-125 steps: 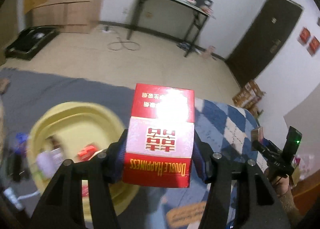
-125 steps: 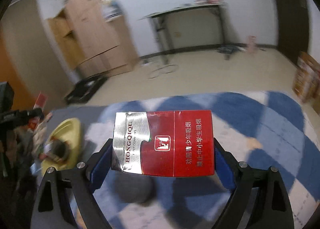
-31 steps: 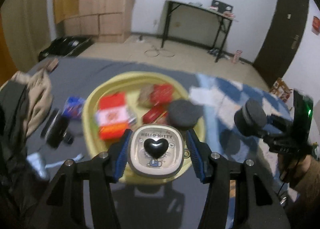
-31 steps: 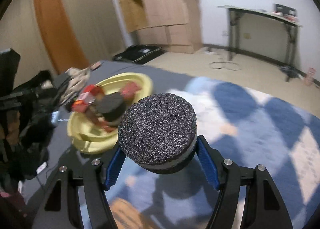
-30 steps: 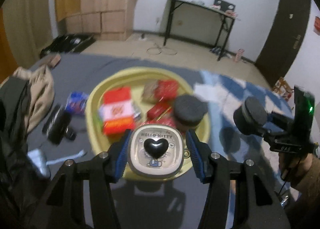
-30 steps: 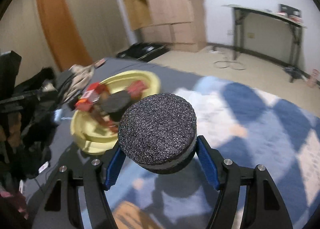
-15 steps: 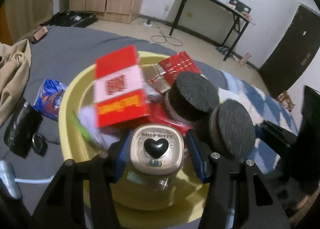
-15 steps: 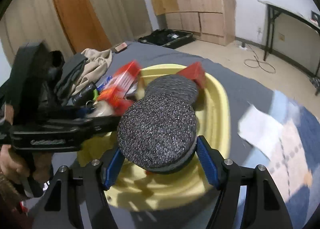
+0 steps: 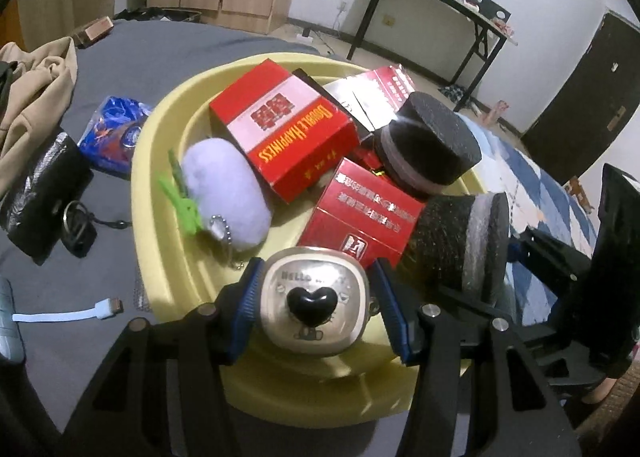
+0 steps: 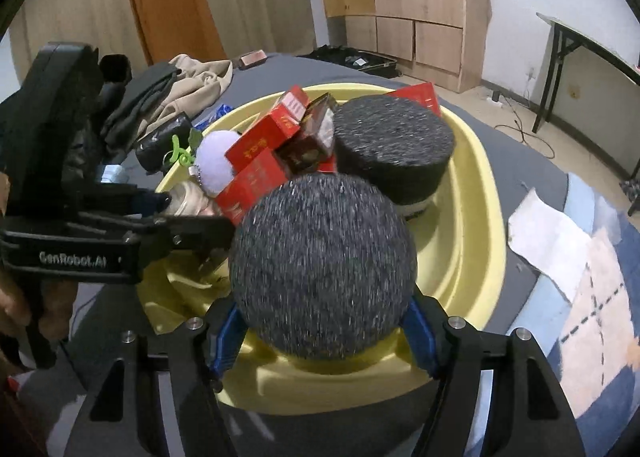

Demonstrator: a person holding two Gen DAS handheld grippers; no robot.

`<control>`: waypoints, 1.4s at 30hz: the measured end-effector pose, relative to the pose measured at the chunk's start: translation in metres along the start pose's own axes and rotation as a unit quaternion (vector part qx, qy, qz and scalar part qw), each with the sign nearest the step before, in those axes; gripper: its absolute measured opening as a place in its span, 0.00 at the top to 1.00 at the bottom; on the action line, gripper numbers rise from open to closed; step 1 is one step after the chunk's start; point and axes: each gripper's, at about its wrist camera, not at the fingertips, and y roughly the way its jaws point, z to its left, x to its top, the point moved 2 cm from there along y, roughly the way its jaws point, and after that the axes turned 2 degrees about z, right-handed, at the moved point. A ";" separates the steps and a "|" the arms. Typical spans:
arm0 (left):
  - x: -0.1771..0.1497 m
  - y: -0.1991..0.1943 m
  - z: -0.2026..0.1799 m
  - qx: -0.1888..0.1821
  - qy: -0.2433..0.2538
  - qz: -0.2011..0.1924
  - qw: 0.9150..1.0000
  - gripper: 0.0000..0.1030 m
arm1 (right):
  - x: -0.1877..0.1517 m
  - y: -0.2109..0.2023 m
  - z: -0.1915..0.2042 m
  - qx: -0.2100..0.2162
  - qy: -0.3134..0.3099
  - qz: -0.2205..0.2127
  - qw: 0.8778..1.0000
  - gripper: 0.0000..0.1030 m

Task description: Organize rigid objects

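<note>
Left gripper (image 9: 314, 307) was clamped on a Hello Kitty tin (image 9: 313, 311), right gripper (image 10: 322, 323) on a black foam puck (image 10: 322, 265), both held over the yellow basin's (image 10: 474, 241) near rim (already crowded); release into free space was judged next.

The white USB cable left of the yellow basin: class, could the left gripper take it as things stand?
Probably not yet: the left gripper is shut on the Hello Kitty tin, so nothing can enter, though the USB cable lies uncovered beside the yellow basin.
</note>
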 end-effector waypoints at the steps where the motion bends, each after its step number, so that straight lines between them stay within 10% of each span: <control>1: 0.000 0.000 0.001 0.001 -0.001 -0.002 1.000 0.45 | 0.001 0.000 0.001 0.004 0.006 -0.001 1.000 0.32; 5: -0.010 -0.020 0.001 0.007 -0.016 -0.026 1.000 0.31 | -0.003 -0.019 -0.001 0.014 0.020 -0.015 1.000 0.02; 11: -0.047 -0.090 -0.003 0.009 -0.029 -0.057 0.998 0.00 | -0.048 -0.074 -0.014 0.001 0.053 -0.026 0.998 0.00; 19: -0.082 -0.078 -0.016 0.011 -0.031 -0.014 0.999 0.00 | -0.107 -0.087 -0.018 -0.058 0.042 0.011 0.997 0.00; 31: -0.100 0.007 -0.040 0.159 0.019 -0.030 0.987 0.00 | -0.067 -0.025 -0.012 -0.115 -0.006 0.033 0.993 0.00; 42: -0.086 0.014 -0.040 0.169 0.010 -0.032 0.985 0.00 | -0.064 -0.017 -0.010 -0.126 -0.011 0.028 0.992 0.00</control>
